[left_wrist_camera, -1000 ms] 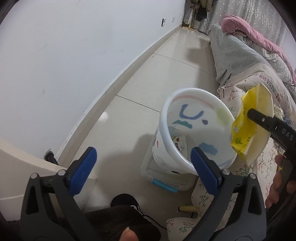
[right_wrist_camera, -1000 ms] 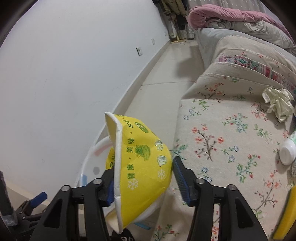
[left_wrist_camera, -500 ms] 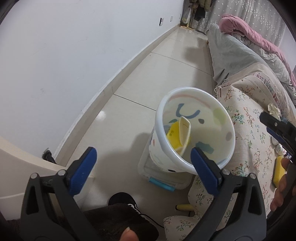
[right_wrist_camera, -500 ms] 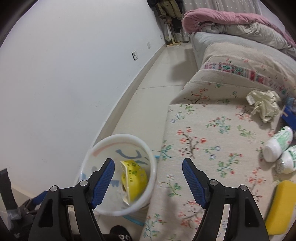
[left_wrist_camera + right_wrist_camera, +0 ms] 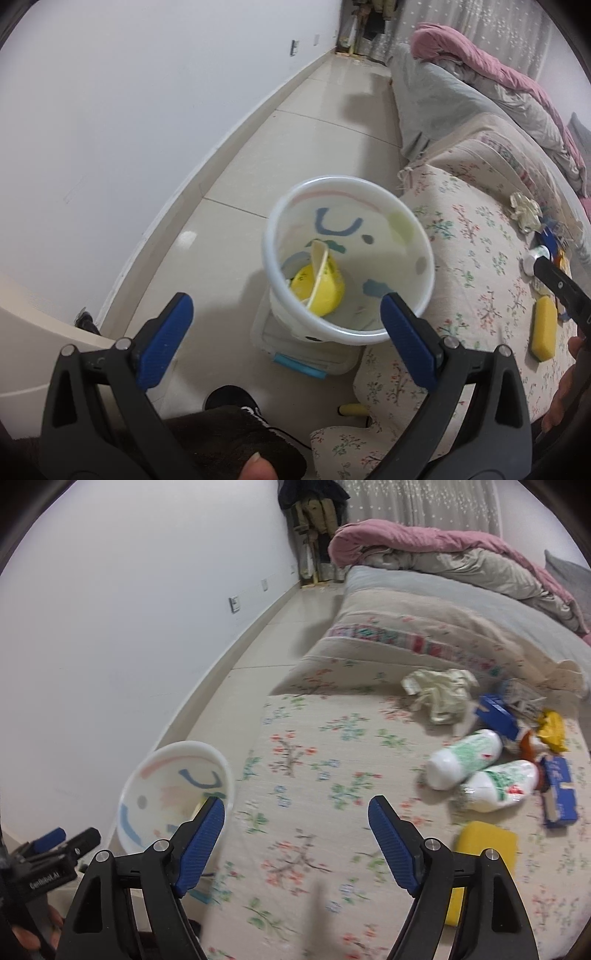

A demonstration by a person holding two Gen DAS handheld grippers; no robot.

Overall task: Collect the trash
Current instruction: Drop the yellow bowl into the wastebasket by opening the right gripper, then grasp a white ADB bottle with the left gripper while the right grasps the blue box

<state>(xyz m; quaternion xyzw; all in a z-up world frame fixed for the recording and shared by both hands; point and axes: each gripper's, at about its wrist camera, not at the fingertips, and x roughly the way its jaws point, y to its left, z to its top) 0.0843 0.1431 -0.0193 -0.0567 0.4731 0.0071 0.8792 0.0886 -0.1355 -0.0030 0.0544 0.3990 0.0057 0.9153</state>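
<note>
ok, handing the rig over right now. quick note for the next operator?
Left claw: open, empty, held over the white bin on the floor beside the bed.
Right claw: open, empty, over the floral bedspread.
Done: yellow packet lies inside the bin.
Left on the bed: crumpled paper, two white bottles, blue cartons, yellow wrapper, yellow sponge.
The sponge is nearest the right claw, so probably next.

Only legible text was small white brand lettering on left gripper body, roughly "Genrobot.AI". Box and bottle labels too blurry.
</note>
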